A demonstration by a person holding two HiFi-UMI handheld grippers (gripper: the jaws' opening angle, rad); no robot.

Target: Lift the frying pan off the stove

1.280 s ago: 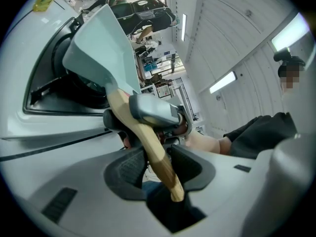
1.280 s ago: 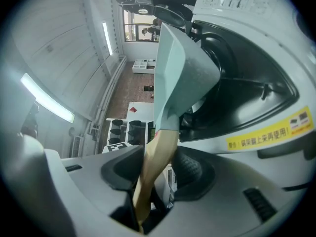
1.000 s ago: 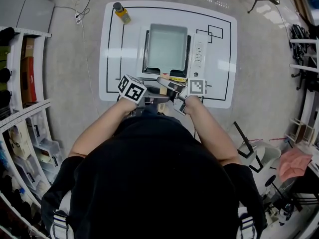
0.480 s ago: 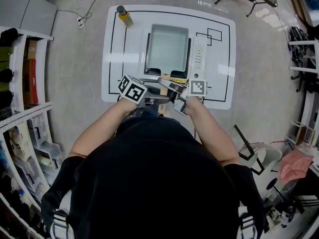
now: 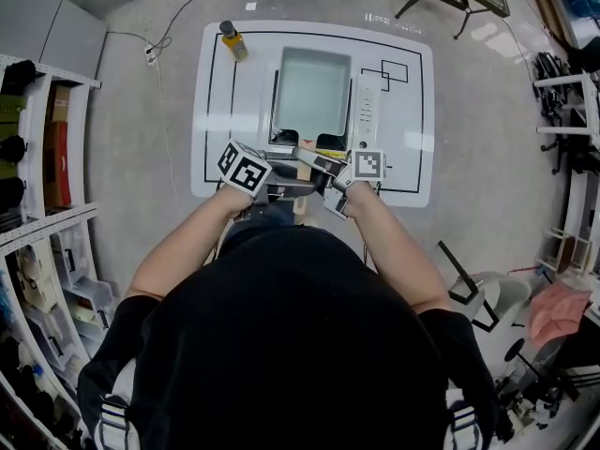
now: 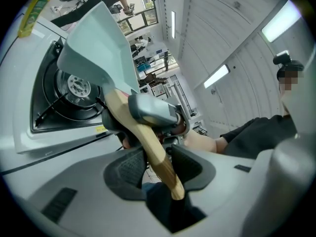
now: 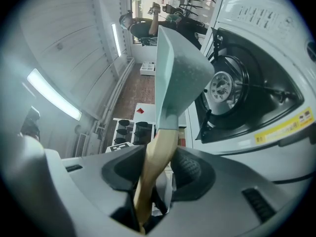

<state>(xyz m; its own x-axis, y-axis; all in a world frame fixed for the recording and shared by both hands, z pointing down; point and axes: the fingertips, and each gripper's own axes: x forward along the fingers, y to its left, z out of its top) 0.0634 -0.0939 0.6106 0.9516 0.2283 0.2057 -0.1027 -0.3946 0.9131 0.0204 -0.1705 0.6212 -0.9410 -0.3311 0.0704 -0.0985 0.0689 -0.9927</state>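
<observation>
You had one frying pan [image 5: 312, 92], square and pale green, up in the centre of the head view, raised and tilted clear of the single burner [image 6: 74, 88] of the one stove [image 5: 367, 111]; the burner's grate showed bare beneath the pan's underside. Its one wooden handle [image 6: 148, 147] ran back toward you. You held it with both tools: the left gripper [image 6: 157, 164] was clamped on the handle near its free end, pads pressing either side, and the right gripper [image 7: 157, 169] was clamped on the same handle, closer to the pan.

The stove sat on one white table [image 5: 412, 120], close to its near edge, inside a black border line. Bare tabletop lay left and right of the stove, and two overlapping black outlines [image 5: 394, 68] were drawn at its upper right. One yellow bottle [image 5: 232, 39] stood at the table's upper left corner, well apart from the pan. Open grey floor ringed the table. Shelving [image 5: 47, 204] lined the left edge of the frame, and a chair [image 5: 487, 293] and a pink cloth [image 5: 553, 307] sat at lower right, away from your arms
</observation>
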